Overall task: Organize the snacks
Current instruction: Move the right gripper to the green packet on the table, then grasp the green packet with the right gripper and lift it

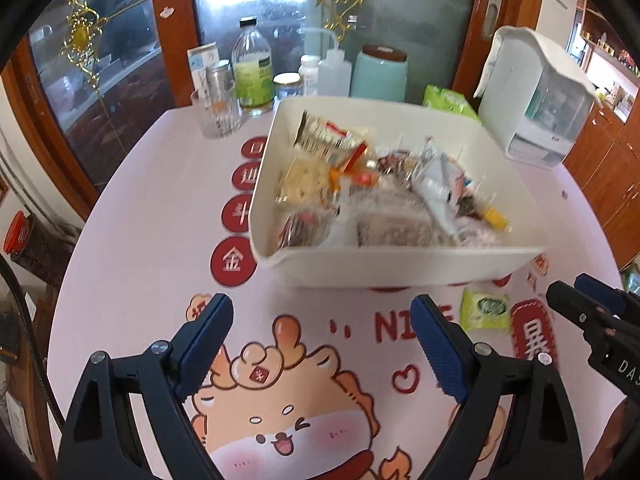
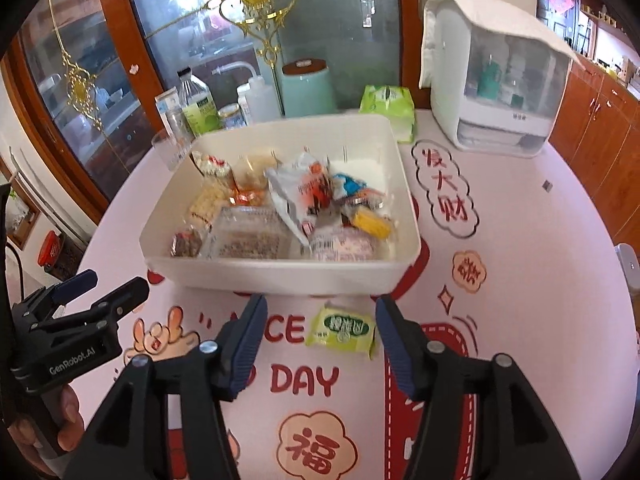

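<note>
A round bench (image 2: pixel 520 320) in a pink cartoon cloth is sitting before wood-framed glass doors (image 2: pixel 180 40). A white bin (image 2: pixel 280 276) is holding snacks; a green packet (image 2: pixel 342 330) is lying just near it. Both tools, left tool (image 1: pixel 322 344) and right tool (image 2: pixel 320 340), are gaping wide, holding nothing.

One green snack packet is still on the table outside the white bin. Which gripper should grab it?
Right. The green snack packet lies straight ahead between the right gripper's open fingers, just short of the white bin. The left gripper is also open but aims at bare tablecloth, with the packet off to its right.
</note>
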Demonstrator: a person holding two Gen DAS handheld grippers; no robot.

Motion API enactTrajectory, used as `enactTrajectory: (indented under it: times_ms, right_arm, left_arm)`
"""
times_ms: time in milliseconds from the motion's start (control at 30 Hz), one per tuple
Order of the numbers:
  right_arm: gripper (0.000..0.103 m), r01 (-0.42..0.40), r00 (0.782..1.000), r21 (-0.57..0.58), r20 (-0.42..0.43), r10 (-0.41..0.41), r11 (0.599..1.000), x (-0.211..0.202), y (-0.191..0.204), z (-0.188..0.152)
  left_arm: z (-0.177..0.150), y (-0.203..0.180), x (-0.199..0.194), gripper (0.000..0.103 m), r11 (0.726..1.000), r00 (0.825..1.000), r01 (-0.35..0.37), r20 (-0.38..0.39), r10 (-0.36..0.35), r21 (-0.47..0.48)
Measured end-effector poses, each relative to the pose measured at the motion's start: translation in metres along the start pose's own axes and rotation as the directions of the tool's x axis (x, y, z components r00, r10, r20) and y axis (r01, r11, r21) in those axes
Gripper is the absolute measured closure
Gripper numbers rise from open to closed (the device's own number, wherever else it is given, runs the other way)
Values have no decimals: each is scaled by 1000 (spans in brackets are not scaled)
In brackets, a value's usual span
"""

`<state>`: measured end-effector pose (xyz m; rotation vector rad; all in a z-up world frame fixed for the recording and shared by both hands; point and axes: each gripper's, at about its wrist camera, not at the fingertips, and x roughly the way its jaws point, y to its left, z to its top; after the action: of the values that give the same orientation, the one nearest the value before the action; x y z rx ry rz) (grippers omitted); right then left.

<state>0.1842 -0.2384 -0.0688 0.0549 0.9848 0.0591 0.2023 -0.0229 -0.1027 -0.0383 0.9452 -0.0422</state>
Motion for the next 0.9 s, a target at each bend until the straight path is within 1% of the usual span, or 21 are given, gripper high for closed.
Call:
enactTrajectory:
  times_ms: [167, 267, 367, 433, 600, 800, 900]
  right_arm:
    - [43, 14, 999, 6, -42, -14, 1000, 24, -4, -13]
    - [39, 25, 997, 10, -71, -24, 1000, 42, -7, -21]
    - [38, 12, 994, 30, -109, -9, 999, 62, -10, -29]
    - [34, 12, 992, 26, -123, -9, 1000, 74, -9, -33]
    - [29, 54, 989, 25, -138, -50, 998, 100, -8, -32]
    - [28, 119, 982, 61, -158, -108, 991, 121, -9, -30]
    - [28, 135, 982, 72, -141, -124, 988, 123, -6, -28]
  left_arm:
    - [-15, 6, 21, 13, 1000, 999, -18, -45, 18, -8]
    - [-21, 9, 31, 13, 1000, 998, -24, -62, 23, -13]
    - [-25, 11, 40, 13, 999, 997, -26, -80, 24, -23]
    - [-26, 12, 46, 13, 999, 996, -26, -90, 24, -26]
    - [-26, 10, 56, 13, 999, 995, -23, -103, 20, -30]
    - [-26, 4, 66, 13, 1000, 992, -10, -123, 7, -26]
    - [-27, 1, 70, 13, 1000, 992, -4, -129, 2, -21]
